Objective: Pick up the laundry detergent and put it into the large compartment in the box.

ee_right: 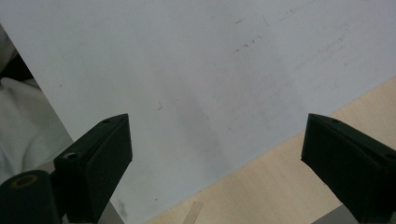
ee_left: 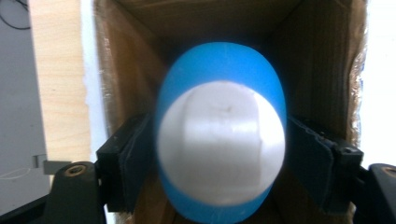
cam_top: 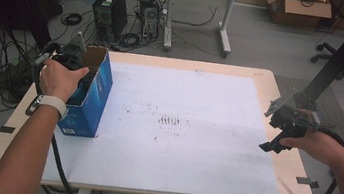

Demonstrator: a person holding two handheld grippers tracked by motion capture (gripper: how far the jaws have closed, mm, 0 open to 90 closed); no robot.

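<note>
My left claw (ee_left: 219, 154) is clamped on a smooth, rounded blue-and-white object (ee_left: 220, 140), held down inside the open blue cardboard box (cam_top: 90, 97) at the left edge of the surface (cam_top: 263, 79). My right claw (ee_right: 217, 163) hangs spread wide and unloaded over the scuffed white sheet (ee_right: 187, 70) near its right edge, wrist bent inward.

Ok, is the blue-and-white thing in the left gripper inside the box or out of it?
Inside. The blue-and-white object, clamped between the left gripper jaws, sits between the cardboard box walls; the hand reaches into the open top.
</note>
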